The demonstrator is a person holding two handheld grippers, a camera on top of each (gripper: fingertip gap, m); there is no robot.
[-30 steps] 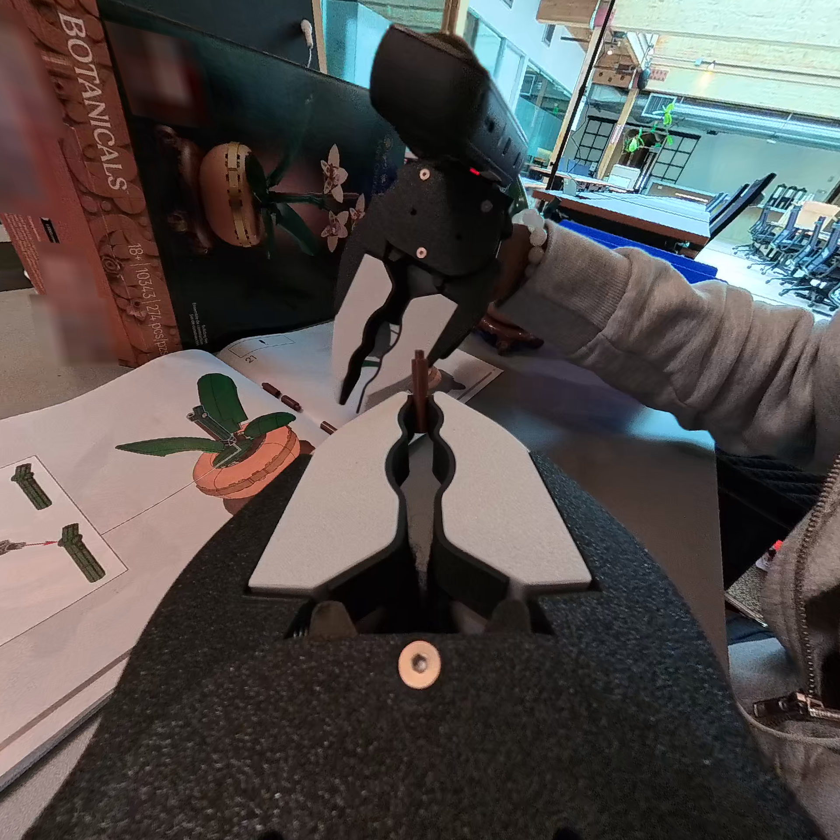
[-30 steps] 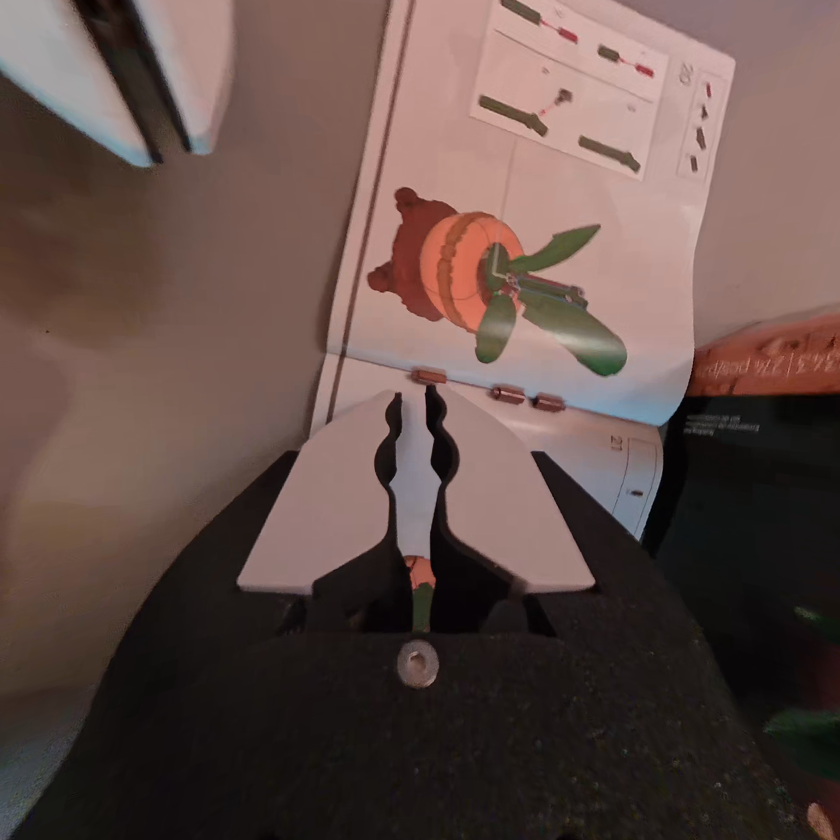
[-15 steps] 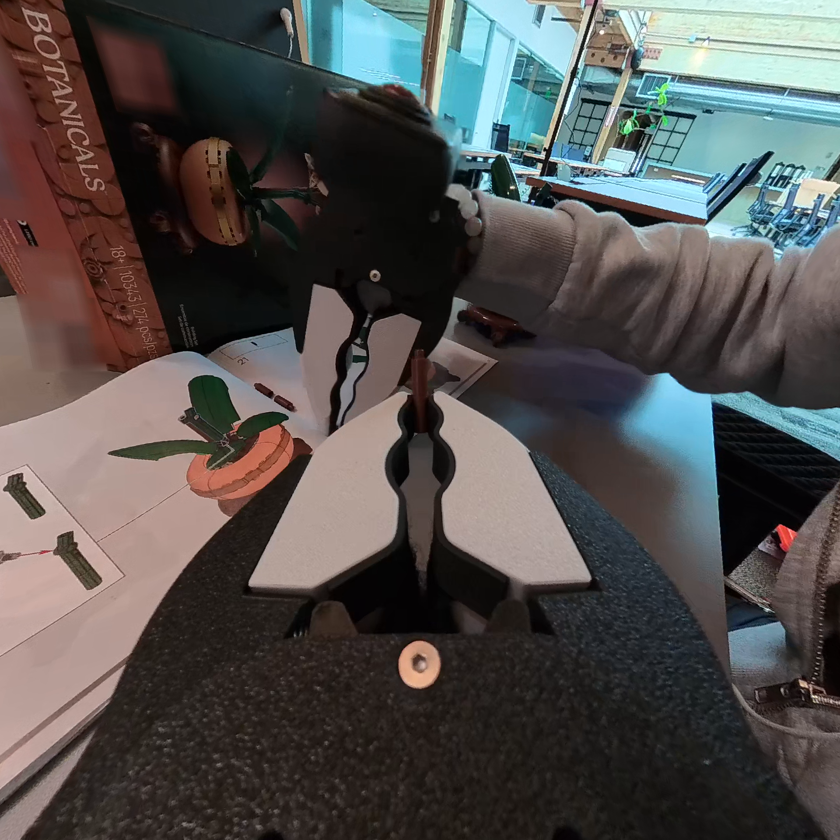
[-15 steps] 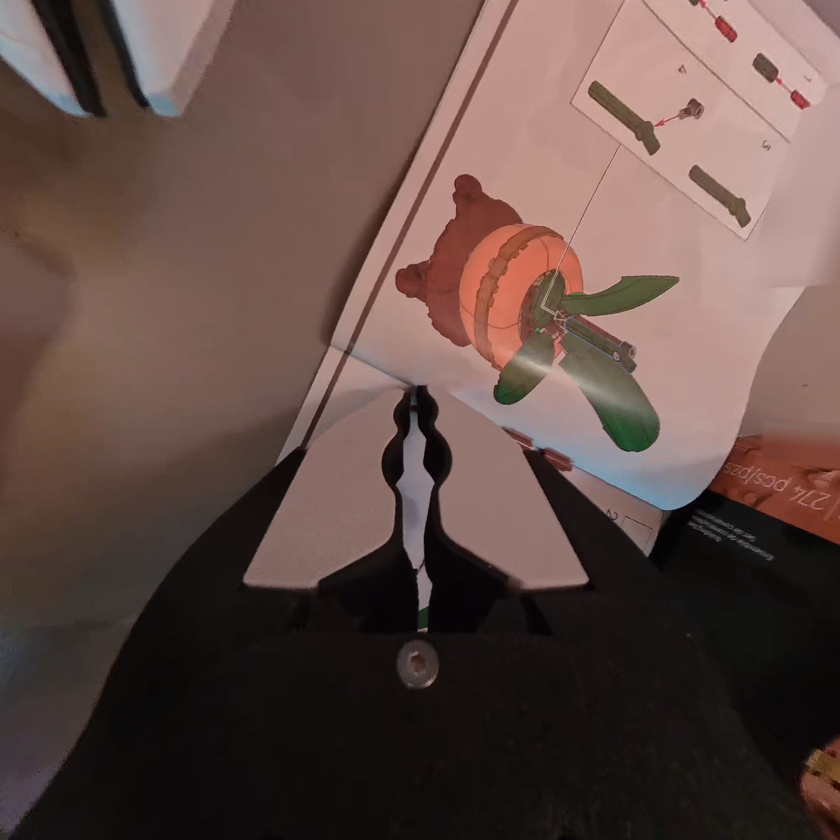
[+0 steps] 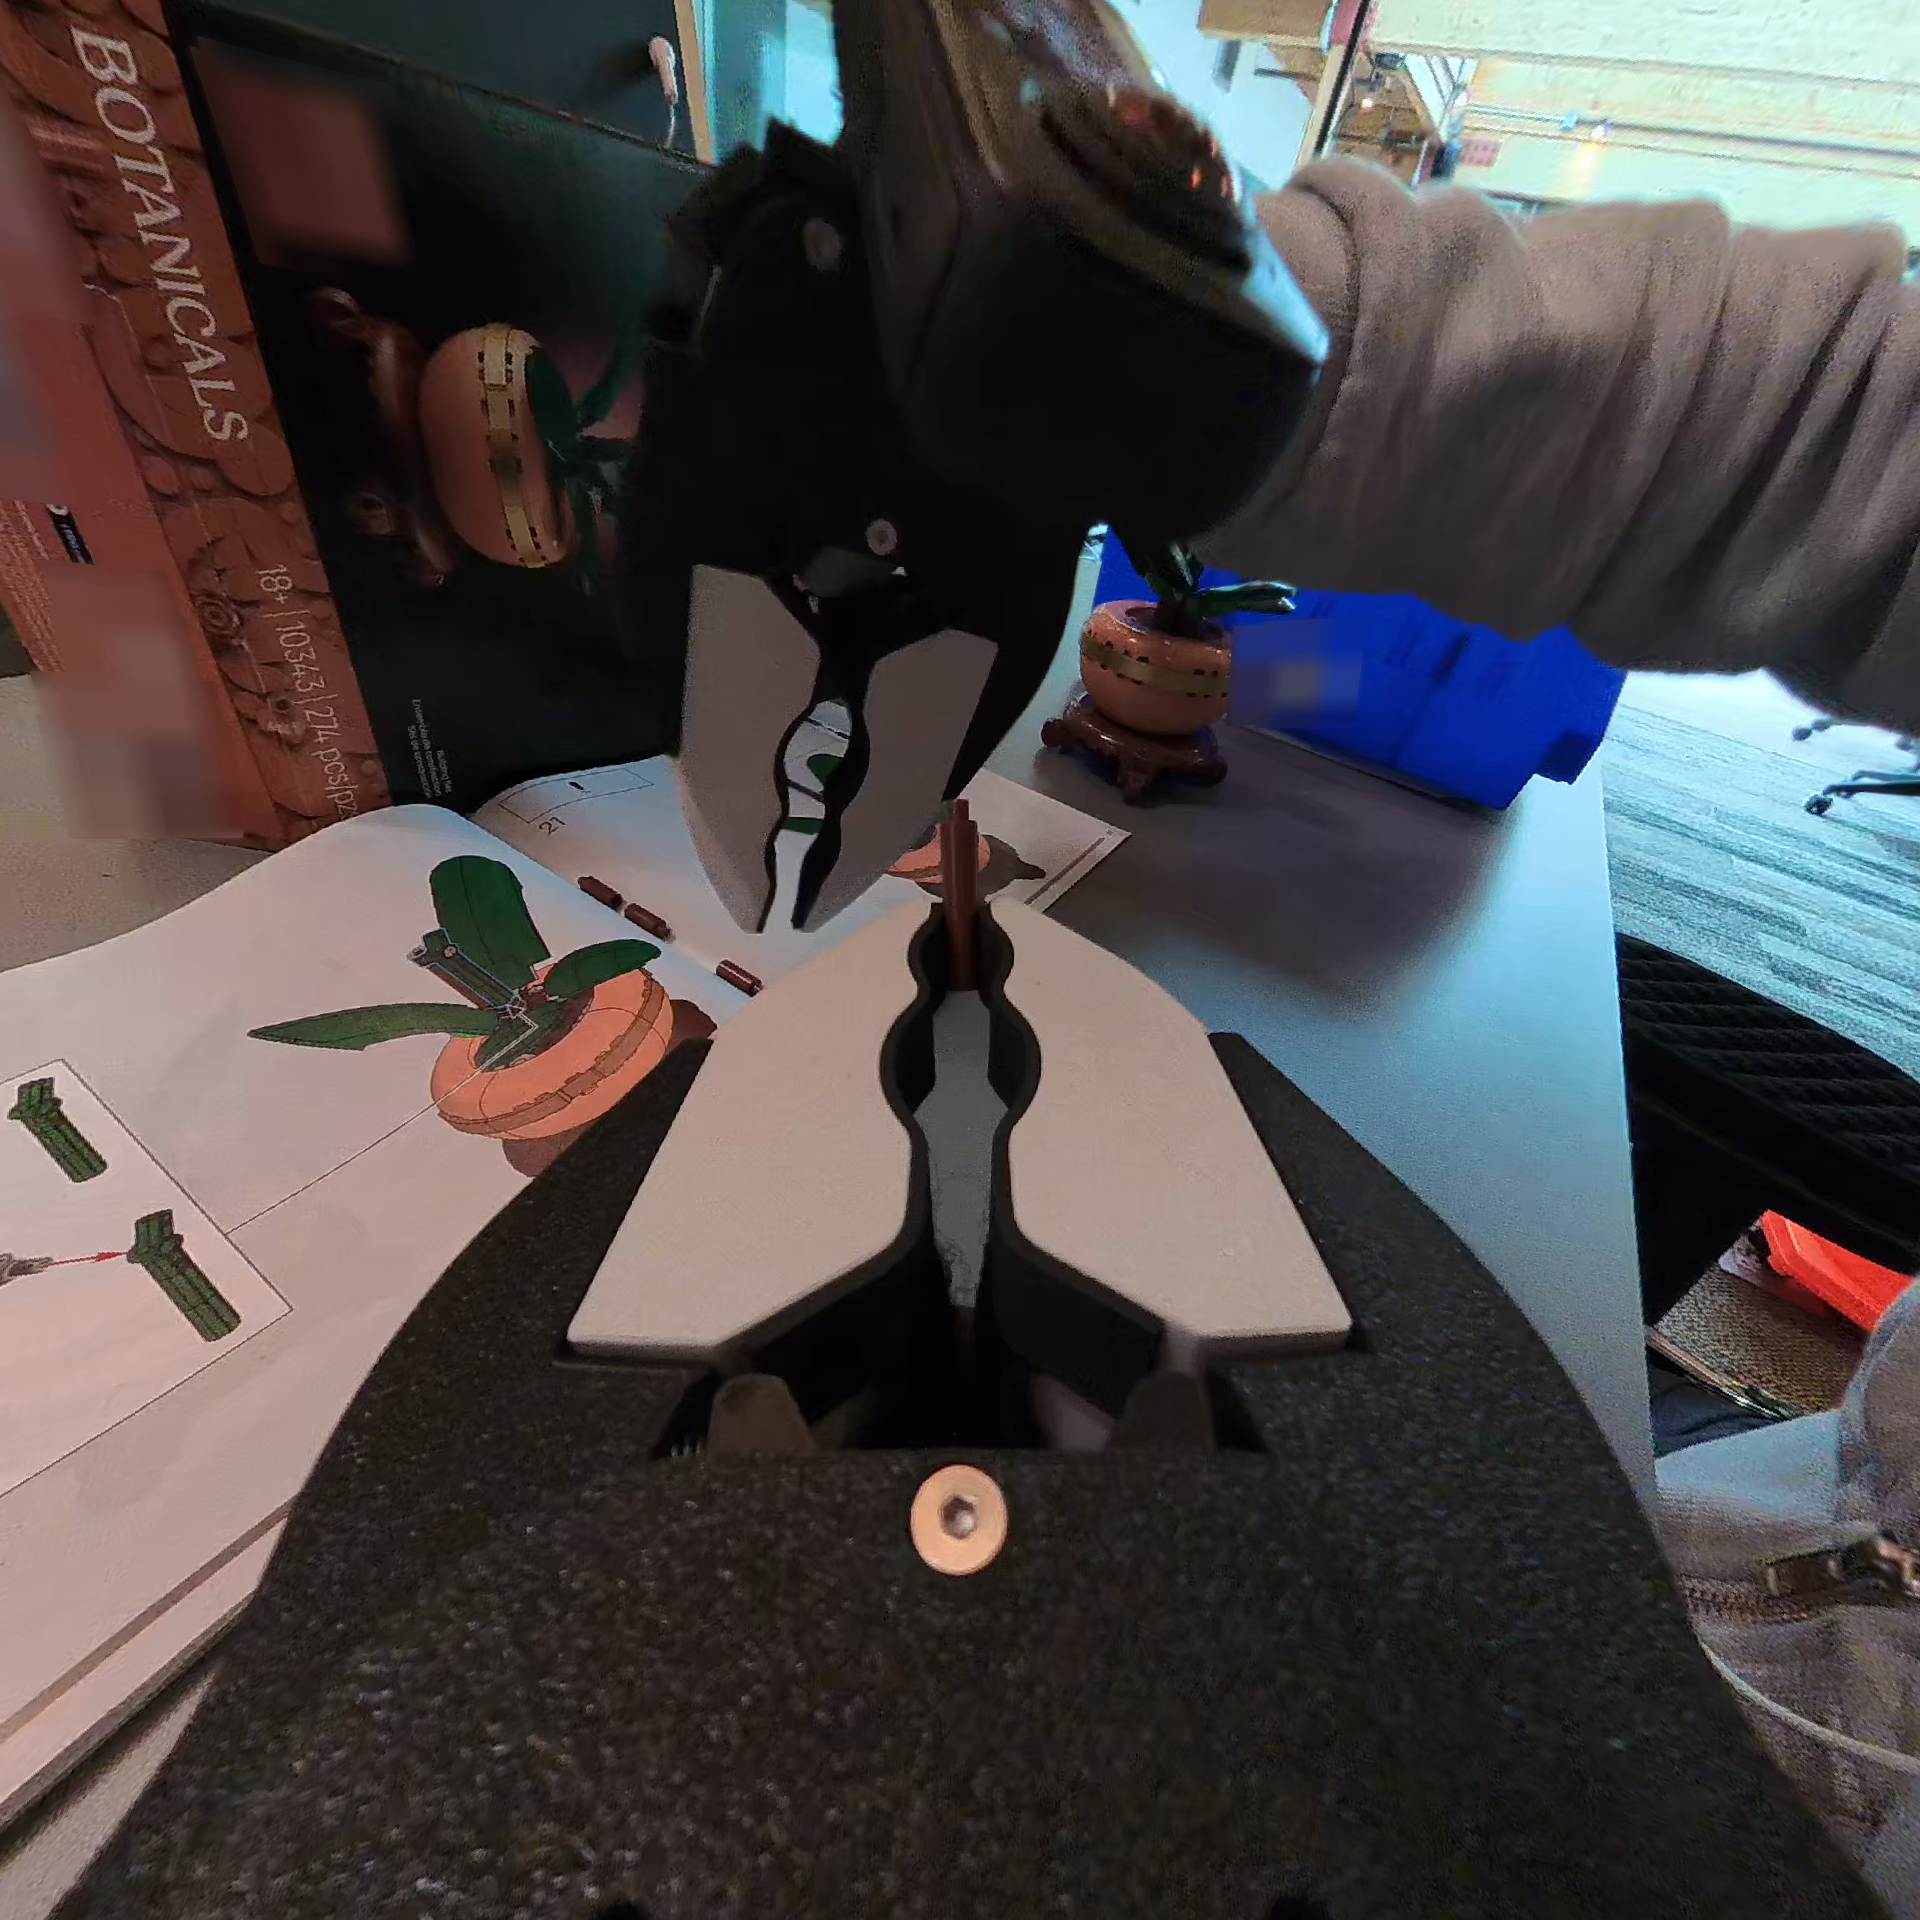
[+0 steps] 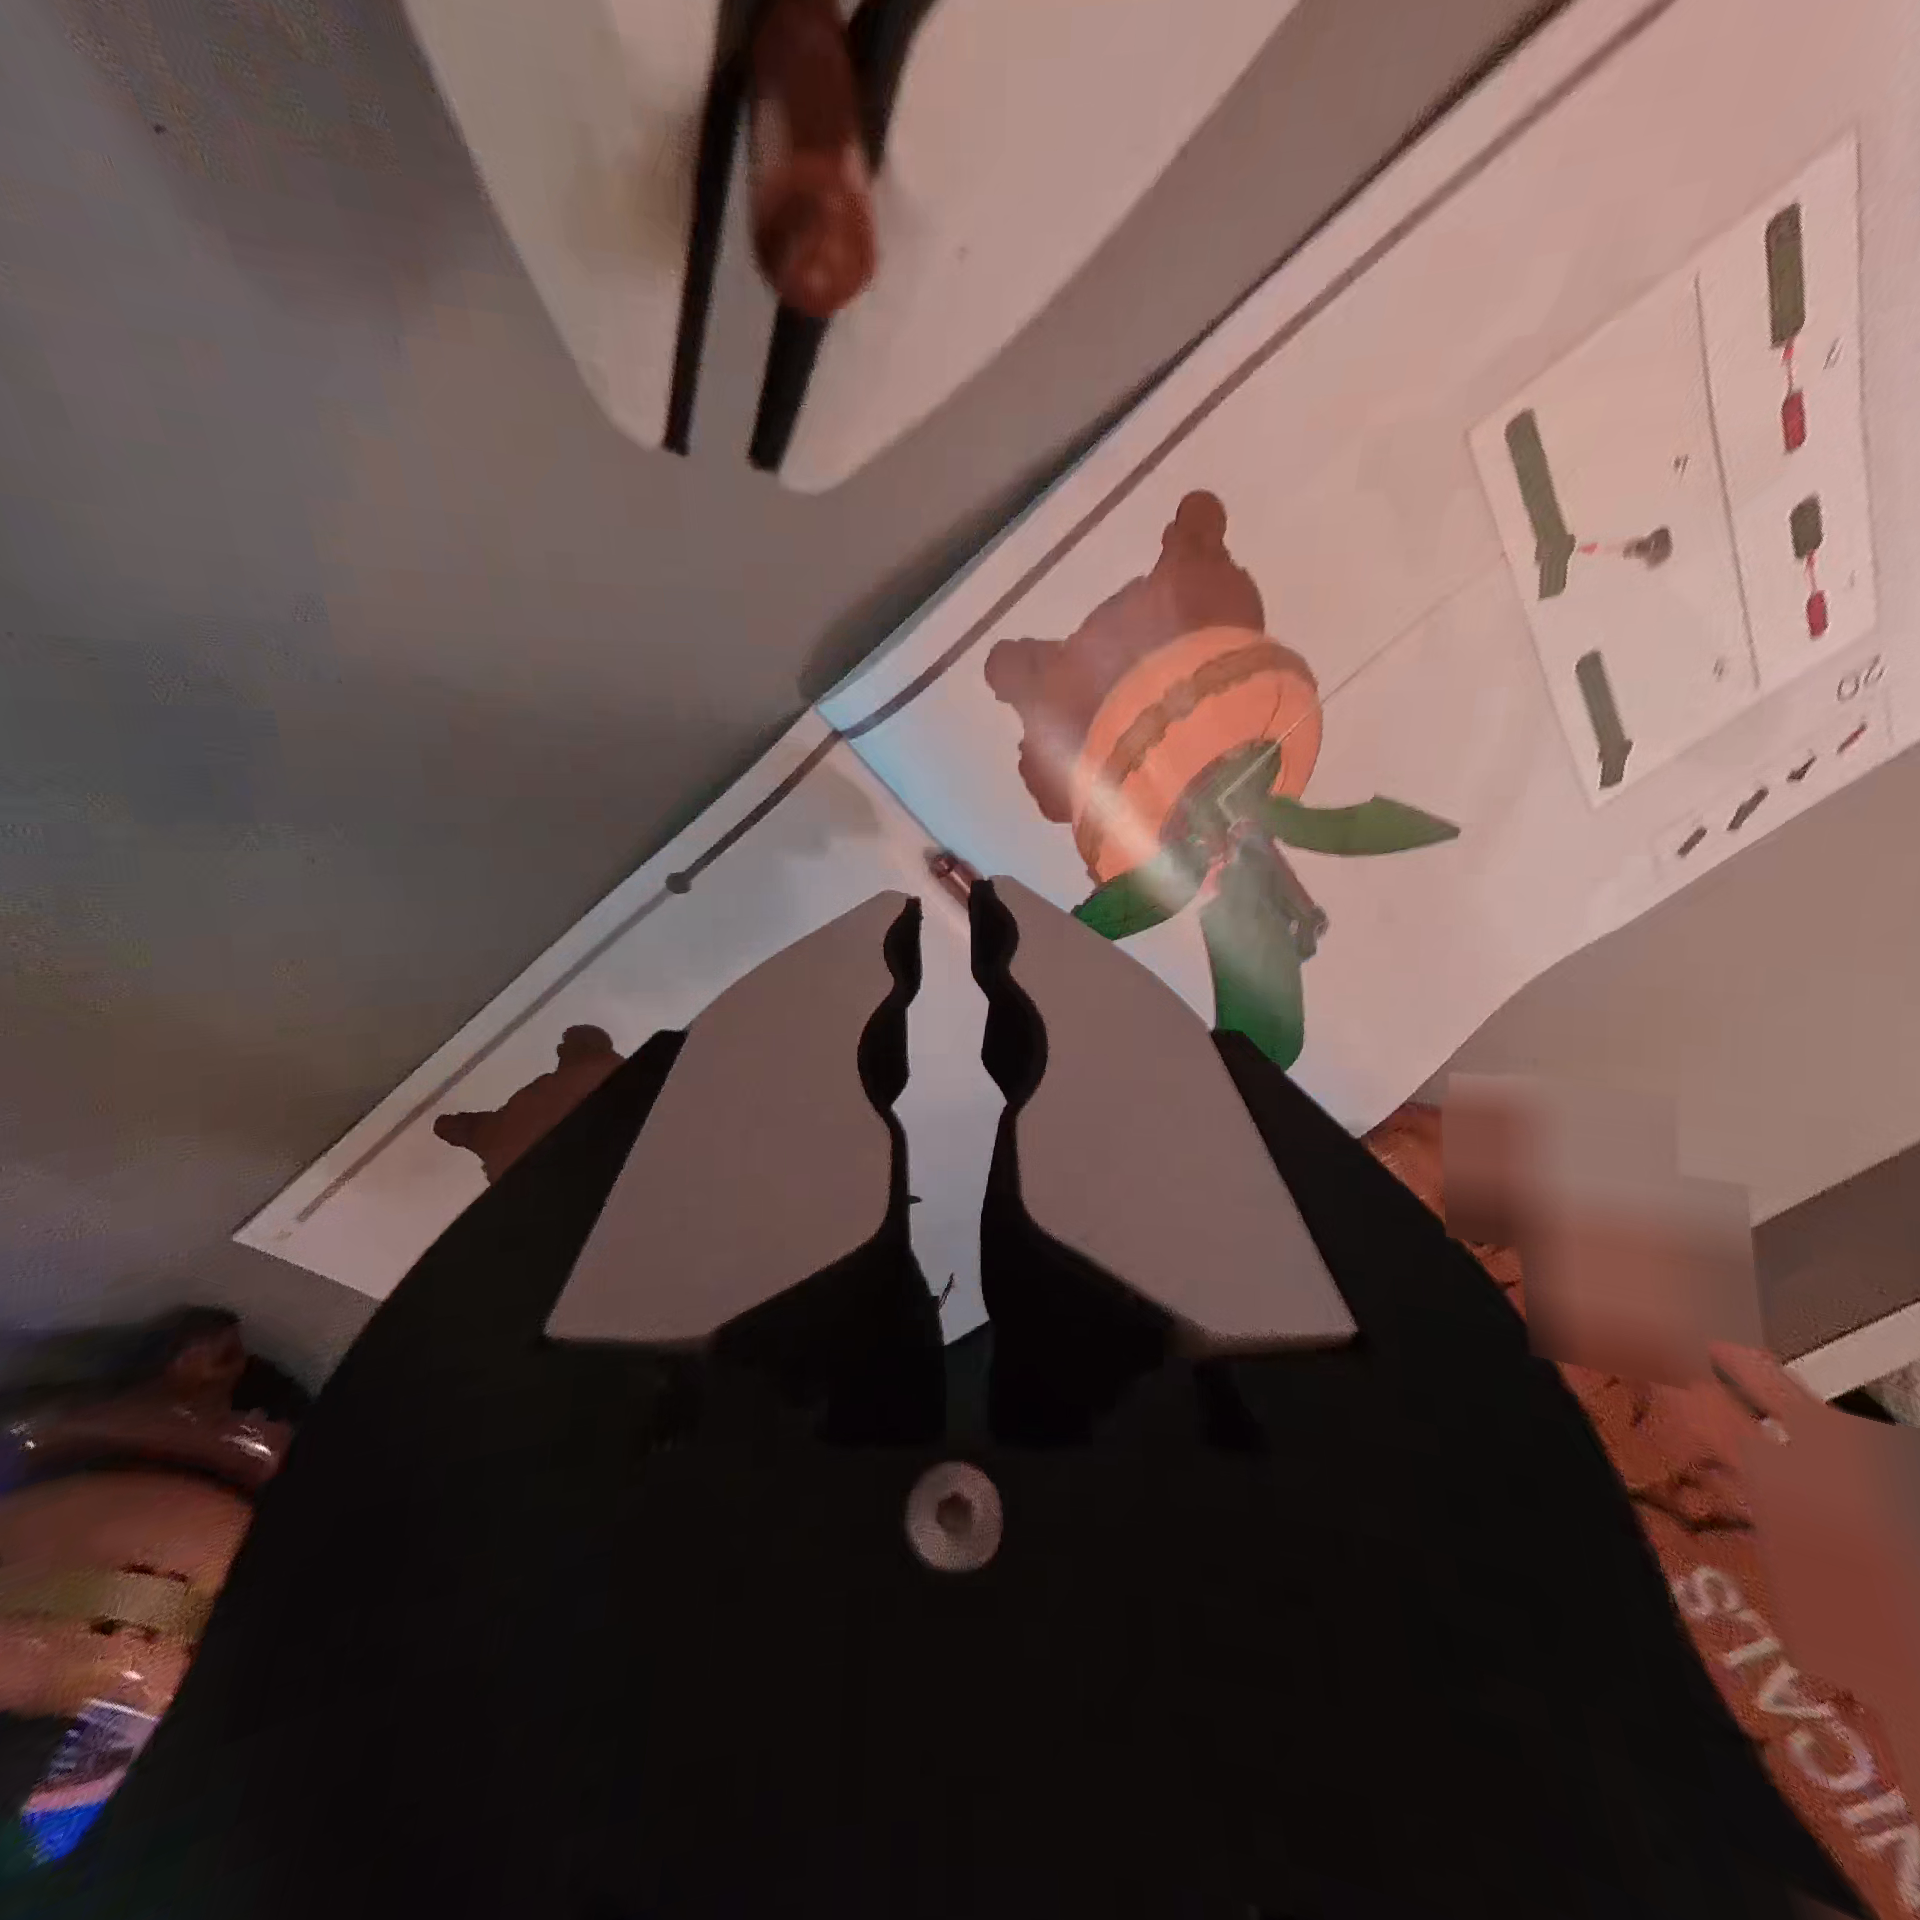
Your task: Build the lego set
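Note:
My left gripper [image 5: 961,912] is shut on a thin brown rod [image 5: 961,852] that stands upright out of its tips. My right gripper [image 5: 787,920] hangs tip-down just left of the rod, over the open instruction booklet [image 5: 312,935]. In the right wrist view the right gripper [image 6: 945,909] is narrowly open and empty. A small brown piece [image 6: 948,868] lies on the booklet [image 6: 1455,312] just ahead of its tips. Three such small brown pieces [image 5: 740,975] lie along the booklet's fold. The left gripper [image 6: 722,452] with the rod [image 6: 810,208] shows at the top of that view.
The set's box [image 5: 208,416] stands behind the booklet at the left. A partly built pot with green leaves [image 5: 1153,675] sits on the grey table [image 5: 1351,987] at the back. A blue bin [image 5: 1455,707] is behind it. A grey sleeve [image 5: 1558,416] reaches in from the right. The left gripper's tips are roughly 9 cm from the right gripper's.
My right gripper has swung closer to the left gripper and turned over the booklet's fold; its jaws, nearly shut half a second ago, have parted slightly. The left gripper still holds the rod.

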